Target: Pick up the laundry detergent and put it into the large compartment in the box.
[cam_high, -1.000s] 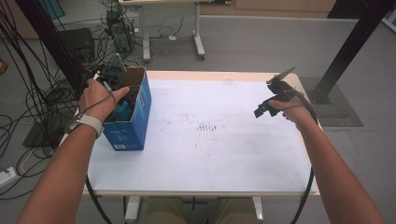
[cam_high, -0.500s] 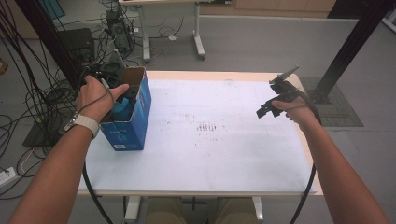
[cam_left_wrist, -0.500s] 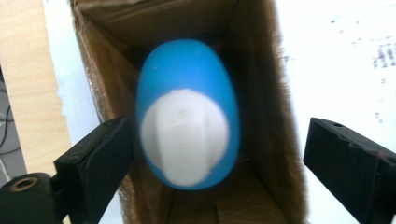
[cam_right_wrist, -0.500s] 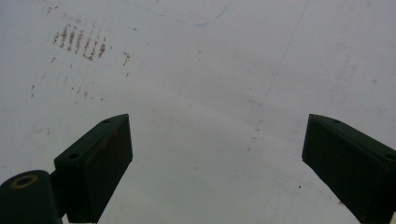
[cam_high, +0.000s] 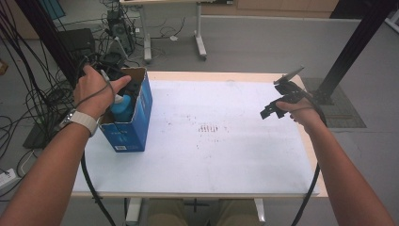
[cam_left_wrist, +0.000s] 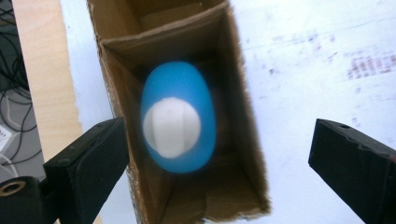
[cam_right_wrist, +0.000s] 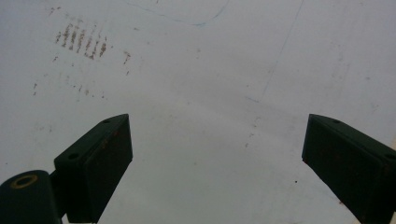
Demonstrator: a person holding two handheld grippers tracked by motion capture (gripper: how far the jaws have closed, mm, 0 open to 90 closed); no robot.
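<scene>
The left hand-held gripper (cam_left_wrist: 219, 163) hangs spread wide over the blue bottle (cam_left_wrist: 178, 116) standing inside the open box (cam_left_wrist: 243, 140), so I judge the next move is lowering and pinching its white cap (cam_left_wrist: 171, 126).

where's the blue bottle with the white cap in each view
High view: blue bottle stands inside the open blue box at the table's left, by the left hand.
Left gripper view: centre, seen from above, white cap facing the camera, between the open jaws.
Right gripper view: not in it.
Shared landmark: brown stains on the white tabletop.
</scene>
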